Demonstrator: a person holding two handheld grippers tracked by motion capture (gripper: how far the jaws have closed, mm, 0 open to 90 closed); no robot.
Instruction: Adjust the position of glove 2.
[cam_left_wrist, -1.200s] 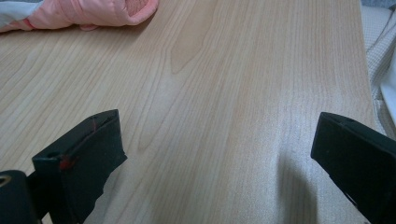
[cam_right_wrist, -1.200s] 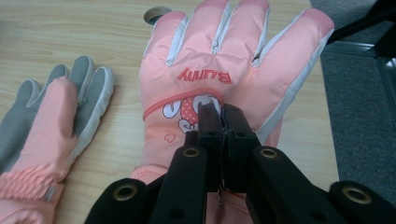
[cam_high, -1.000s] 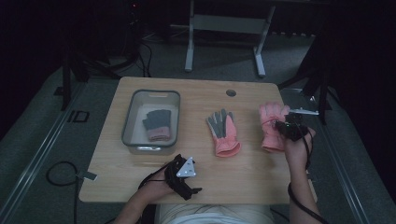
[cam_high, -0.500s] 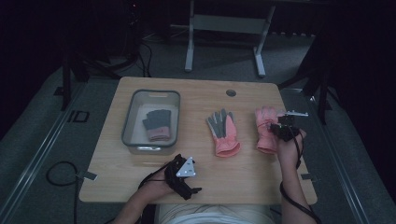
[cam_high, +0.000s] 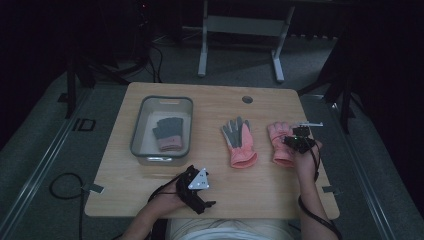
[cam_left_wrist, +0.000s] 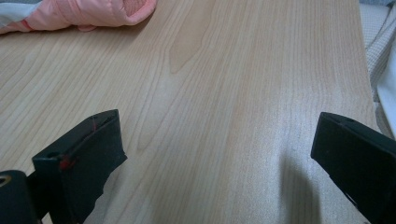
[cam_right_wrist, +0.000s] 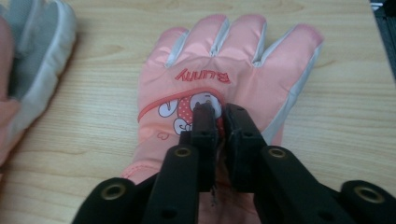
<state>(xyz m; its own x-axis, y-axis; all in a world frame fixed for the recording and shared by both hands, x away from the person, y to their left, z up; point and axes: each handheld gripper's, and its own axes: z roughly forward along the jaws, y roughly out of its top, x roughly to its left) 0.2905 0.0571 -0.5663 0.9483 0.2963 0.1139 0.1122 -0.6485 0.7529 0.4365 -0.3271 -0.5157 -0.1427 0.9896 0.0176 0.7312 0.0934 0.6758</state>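
On table (cam_high: 260, 185), right hand-held gripper (cam_right_wrist: 218, 111) pinched on pink glove (cam_right_wrist: 233, 74) back: light, soft, slick, will sag. Cuff grip safer. Left hand-held gripper (cam_left_wrist: 219, 154) wide open, empty.

The high view looked forward and down from above the person's side, far enough back to take in the whole bench (cam_high: 260, 195) in the middle of the frame, with floor all around it. The left gripper view sat low and close over the bench (cam_left_wrist: 224, 93), looking along its wood between two black jaws set wide apart at the bottom corners; the cuff of a pink glove (cam_left_wrist: 84, 14) lay at the upper left of the frame. The right gripper view looked steeply down from very near onto another pink glove (cam_right_wrist: 233, 65), which the high view shared at centre right (cam_high: 279, 142).
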